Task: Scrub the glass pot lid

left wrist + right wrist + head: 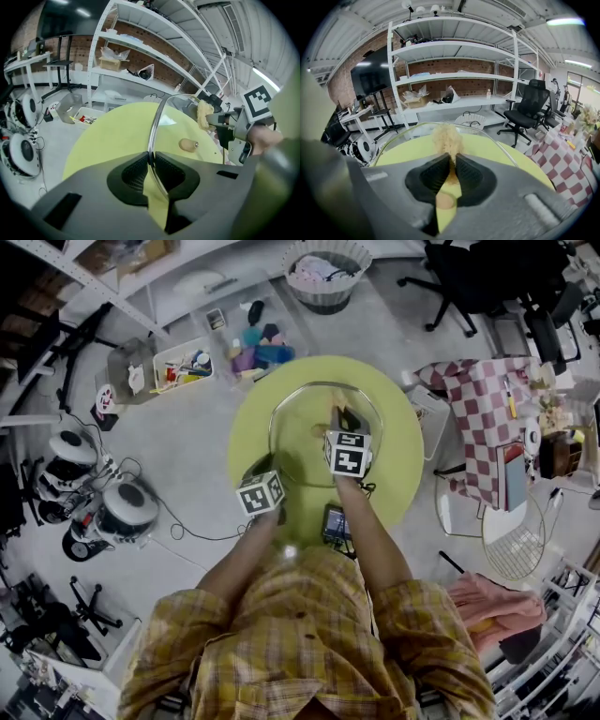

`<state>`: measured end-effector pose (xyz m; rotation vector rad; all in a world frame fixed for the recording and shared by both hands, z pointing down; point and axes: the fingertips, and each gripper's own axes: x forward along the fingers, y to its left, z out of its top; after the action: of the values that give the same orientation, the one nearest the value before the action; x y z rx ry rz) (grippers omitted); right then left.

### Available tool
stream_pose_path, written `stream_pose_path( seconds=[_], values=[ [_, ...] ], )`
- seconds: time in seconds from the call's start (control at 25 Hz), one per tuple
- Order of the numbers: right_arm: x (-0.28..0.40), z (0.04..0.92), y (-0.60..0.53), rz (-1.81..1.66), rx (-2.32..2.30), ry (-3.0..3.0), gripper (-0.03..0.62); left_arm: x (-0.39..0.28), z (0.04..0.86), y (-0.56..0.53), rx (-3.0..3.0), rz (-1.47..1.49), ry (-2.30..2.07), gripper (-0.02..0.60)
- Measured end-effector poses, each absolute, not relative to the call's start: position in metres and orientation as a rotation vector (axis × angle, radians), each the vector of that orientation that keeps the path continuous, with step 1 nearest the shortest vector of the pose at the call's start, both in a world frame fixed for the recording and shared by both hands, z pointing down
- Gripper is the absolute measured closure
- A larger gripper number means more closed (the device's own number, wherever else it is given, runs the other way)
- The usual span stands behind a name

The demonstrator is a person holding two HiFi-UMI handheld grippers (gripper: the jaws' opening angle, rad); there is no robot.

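Under both tools lies the round table (pixel 398 442). The left tool (pixel 151 161) is shut tight on the rim of the glass lid (pixel 156 123), holding it on edge so its face meets the right tool (pixel 453 161), which is clamped on a scrubbing pad (pixel 446 138) just ahead of its jaws

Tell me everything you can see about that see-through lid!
The glass pot lid is round and see-through, with a shiny metal rim and a small wooden-looking knob in its middle. It sits over the round green table, so the green shows through. The left claw is shut on its rim. The right claw holds a fluffy yellowish scrubber against the glass. Whether the lid's far edge rests on the table is unclear.
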<state>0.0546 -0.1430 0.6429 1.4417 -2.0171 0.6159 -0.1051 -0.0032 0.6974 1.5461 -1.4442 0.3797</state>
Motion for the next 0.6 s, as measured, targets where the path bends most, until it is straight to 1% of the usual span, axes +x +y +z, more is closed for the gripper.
stream_pose_path(
  seconds=[0.6],
  values=[
    [0.027,0.643,-0.148,0.64,1.424,-2.044,0.557,-0.106,0.696,-0.003,1.529,0.384,-1.439,0.529]
  ],
)
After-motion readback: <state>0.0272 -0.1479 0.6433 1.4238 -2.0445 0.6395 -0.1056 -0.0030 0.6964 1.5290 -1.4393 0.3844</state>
